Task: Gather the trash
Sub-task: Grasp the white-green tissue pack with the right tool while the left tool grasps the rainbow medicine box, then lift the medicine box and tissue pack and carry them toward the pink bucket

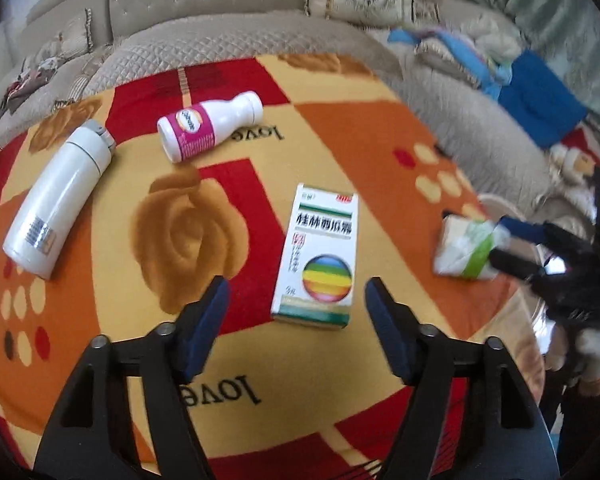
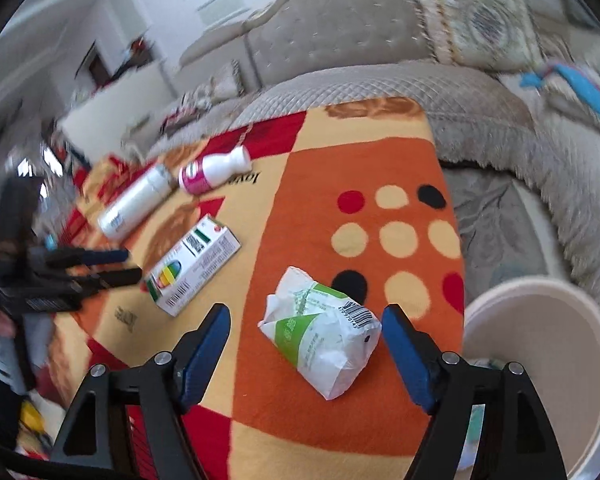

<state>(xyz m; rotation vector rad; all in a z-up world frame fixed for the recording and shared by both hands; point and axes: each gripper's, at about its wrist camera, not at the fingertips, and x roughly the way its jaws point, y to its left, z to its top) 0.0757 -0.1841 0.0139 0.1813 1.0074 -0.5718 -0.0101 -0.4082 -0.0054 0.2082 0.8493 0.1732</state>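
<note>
we are at the approach step of collecting trash, with both grippers spread and holding nothing. our right gripper point(image 2: 305, 330) hangs over the crumpled white and green tissue packet point(image 2: 320, 332), which lies on the orange patterned blanket point(image 2: 340, 168) between the blue pads without either pad pressing on it. the white waste bin point(image 2: 548, 344) stands just beside the blanket's edge to the right. our left gripper point(image 1: 296, 304) is likewise released, poised above the white medicine box point(image 1: 318, 256), whose near end sits roughly between its fingers. farther off lie the pink-labelled supplement bottle point(image 1: 208, 126) and the white flask point(image 1: 56, 196), both on their sides. next, we judge, the right gripper should lower, close across the packet's soft middle, then carry it sideways over the bin; the wrapper may crush or slip, so the squeeze should be firm.
</note>
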